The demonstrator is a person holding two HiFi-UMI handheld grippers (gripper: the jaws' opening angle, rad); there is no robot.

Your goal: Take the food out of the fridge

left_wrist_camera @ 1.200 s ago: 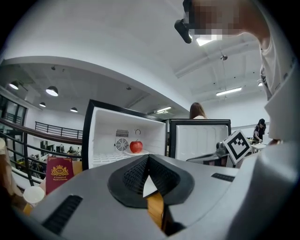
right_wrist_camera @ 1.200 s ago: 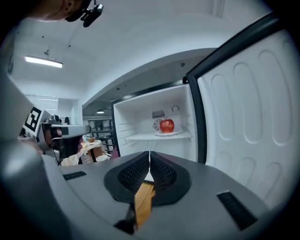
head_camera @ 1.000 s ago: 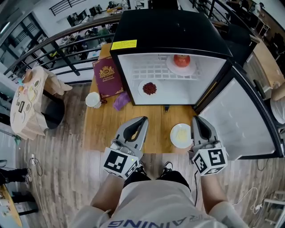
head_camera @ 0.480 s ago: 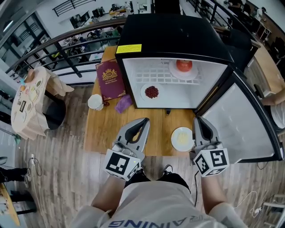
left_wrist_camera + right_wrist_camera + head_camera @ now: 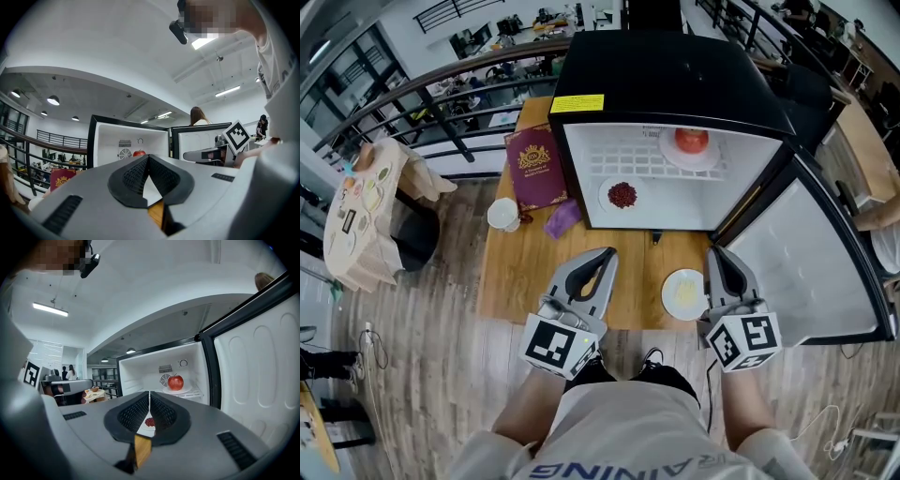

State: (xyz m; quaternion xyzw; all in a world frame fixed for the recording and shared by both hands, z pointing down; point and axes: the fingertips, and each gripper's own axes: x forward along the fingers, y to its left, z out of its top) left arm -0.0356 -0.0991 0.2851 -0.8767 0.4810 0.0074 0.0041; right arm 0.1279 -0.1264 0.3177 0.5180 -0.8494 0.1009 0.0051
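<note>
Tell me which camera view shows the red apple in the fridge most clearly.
The right gripper view: the round red apple appears whole and largest there, stem visible, on a white plate. The head view shows the apple small, from above. The left gripper view shows only a tiny red part of it.

The left gripper and right gripper share one build: a smooth grey shell that narrows to two jaws lined with black ribbed pads. At the rear of each sits a cube with black-and-white square markers. A thin dark cable runs back from behind the right gripper's cube. The person wears a pale grey T-shirt with dark blue letters, dark trousers and black shoes.
</note>
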